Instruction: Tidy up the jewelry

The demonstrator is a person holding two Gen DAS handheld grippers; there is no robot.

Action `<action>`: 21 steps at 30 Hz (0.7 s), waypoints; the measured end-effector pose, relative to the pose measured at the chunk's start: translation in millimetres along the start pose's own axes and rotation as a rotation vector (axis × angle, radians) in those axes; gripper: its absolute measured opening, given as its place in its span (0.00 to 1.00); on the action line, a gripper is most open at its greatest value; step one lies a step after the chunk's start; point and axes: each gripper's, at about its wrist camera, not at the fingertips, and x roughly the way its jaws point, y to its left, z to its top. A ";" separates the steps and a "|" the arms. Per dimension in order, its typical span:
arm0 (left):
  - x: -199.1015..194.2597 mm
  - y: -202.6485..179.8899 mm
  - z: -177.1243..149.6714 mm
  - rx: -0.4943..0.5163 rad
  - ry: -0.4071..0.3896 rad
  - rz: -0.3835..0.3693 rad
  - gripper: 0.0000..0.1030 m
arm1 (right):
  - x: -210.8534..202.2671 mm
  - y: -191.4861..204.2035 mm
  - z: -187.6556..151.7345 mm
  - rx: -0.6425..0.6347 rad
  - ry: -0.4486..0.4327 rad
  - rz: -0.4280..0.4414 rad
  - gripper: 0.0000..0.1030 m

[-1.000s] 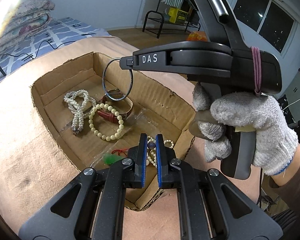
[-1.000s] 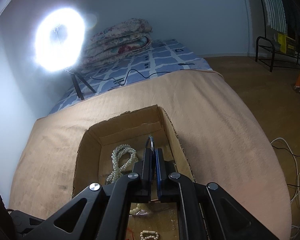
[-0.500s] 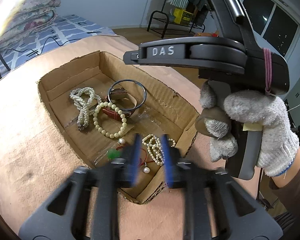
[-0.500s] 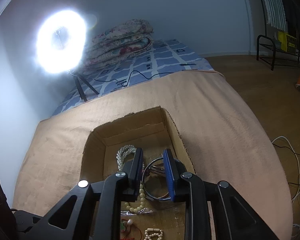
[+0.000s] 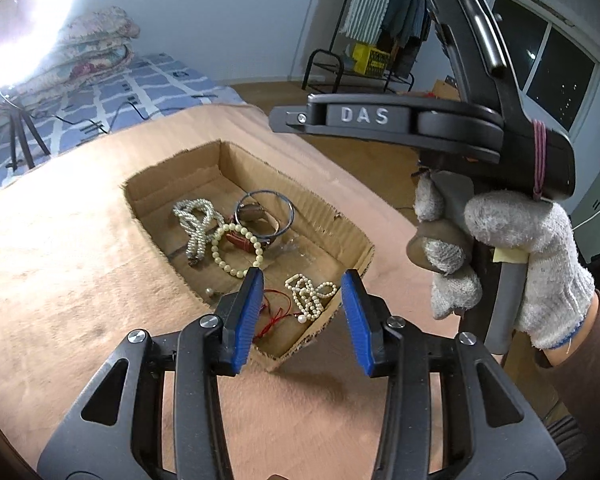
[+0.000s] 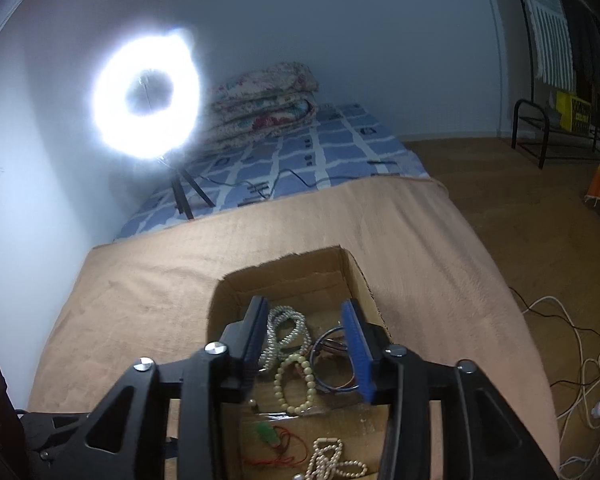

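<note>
A shallow cardboard box [image 5: 332, 216] sits on the tan blanket and holds the jewelry: a pearl rope [image 5: 194, 220], a cream bead bracelet [image 5: 236, 250], a brown leather watch [image 5: 252, 224], a metal bangle [image 5: 266, 214], a small pearl strand [image 5: 310, 294] and a red cord [image 5: 276, 308]. My left gripper [image 5: 302, 318] is open and empty above the box's near end. My right gripper [image 6: 308, 354] is open and empty above the box, over the bangle [image 6: 334, 360] and bead bracelet [image 6: 294, 382]. A gloved hand [image 5: 512, 264] holds it in the left wrist view.
The tan blanket [image 5: 60, 260] covers a bed. A ring light on a tripod [image 6: 146, 94] stands at the far left beside folded quilts [image 6: 264, 100]. A clothes rack [image 6: 560, 60] and floor cables [image 6: 580, 360] are to the right.
My right gripper opened and let the metal bangle drop into the box onto the watch, then lifted away. My left gripper opened wide and pulled back from the box.
</note>
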 end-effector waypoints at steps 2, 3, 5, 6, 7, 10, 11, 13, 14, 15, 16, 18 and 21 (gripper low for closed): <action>-11.6 -2.5 -0.3 0.000 -0.012 0.004 0.40 | -11.4 4.3 0.2 0.000 -0.010 -0.002 0.40; -17.6 -3.9 -0.6 0.000 -0.019 0.006 0.40 | -19.1 6.7 -0.3 0.000 -0.016 -0.004 0.40; -32.2 -6.8 -2.0 0.003 -0.034 0.013 0.40 | -30.5 10.2 -1.4 0.003 -0.024 -0.002 0.41; -36.9 -8.0 -2.7 0.003 -0.038 0.016 0.40 | -36.9 12.3 -2.4 0.004 -0.027 -0.003 0.42; -44.0 -8.4 -4.2 0.001 -0.045 0.019 0.40 | -44.2 14.6 -3.9 0.004 -0.030 -0.007 0.44; -64.3 -9.0 -9.1 -0.016 -0.063 0.022 0.40 | -65.9 21.7 -8.6 0.000 -0.045 -0.032 0.57; -70.3 -9.2 -10.7 -0.024 -0.069 0.019 0.45 | -72.6 24.0 -10.4 -0.003 -0.048 -0.034 0.59; -85.8 -9.7 -15.3 -0.039 -0.090 0.021 0.57 | -89.1 31.2 -16.0 -0.012 -0.052 -0.052 0.62; -92.6 -10.7 -18.1 -0.042 -0.101 0.026 0.62 | -95.4 34.5 -18.2 -0.018 -0.054 -0.061 0.64; -97.6 -11.7 -20.3 -0.041 -0.107 0.029 0.62 | -100.1 36.8 -19.7 -0.023 -0.057 -0.068 0.65; -103.8 -13.4 -23.0 -0.037 -0.113 0.035 0.63 | -108.4 41.9 -23.4 -0.031 -0.062 -0.079 0.68; -114.8 -17.8 -28.4 -0.027 -0.119 0.055 0.67 | -119.1 48.2 -28.5 -0.037 -0.070 -0.097 0.70; -129.9 -23.6 -37.5 -0.014 -0.138 0.077 0.81 | -134.7 57.5 -36.8 -0.045 -0.083 -0.120 0.78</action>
